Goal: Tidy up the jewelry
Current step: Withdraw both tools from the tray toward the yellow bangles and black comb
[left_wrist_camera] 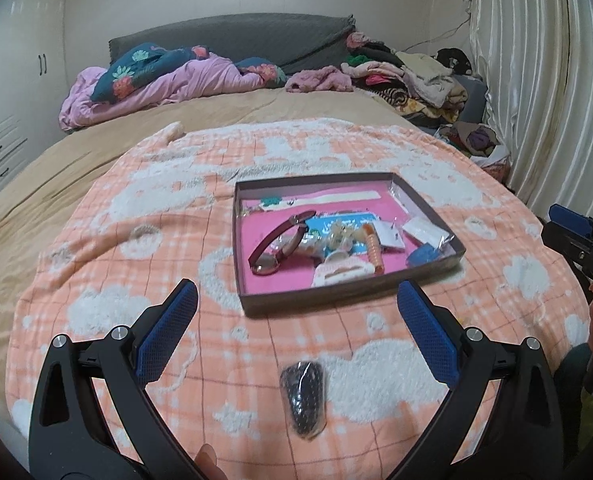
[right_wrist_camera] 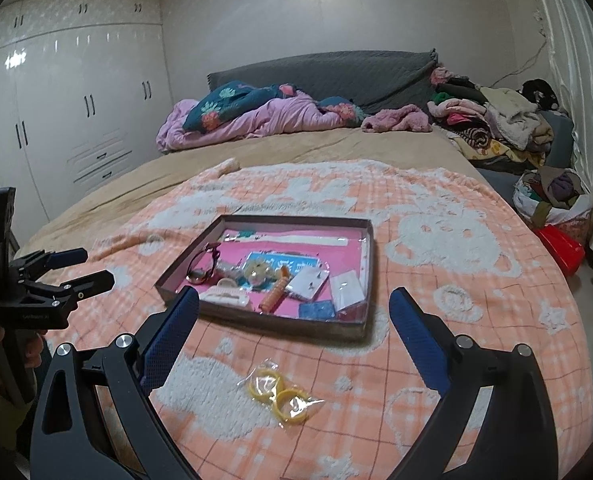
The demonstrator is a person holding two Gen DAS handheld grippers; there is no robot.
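Two wide-open, empty hand-held grippers: left (left_wrist_camera: 296,300) just behind dark beaded pouch (left_wrist_camera: 304,398) pointing lengthwise at box (left_wrist_camera: 256,304); right (right_wrist_camera: 294,304) nearest bagged yellow rings (right_wrist_camera: 278,394) on blanket (right_wrist_camera: 476,340).

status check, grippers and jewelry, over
Left gripper open, right gripper open. Tray filled; dark bag and yellow rings outside. Nothing blocking.
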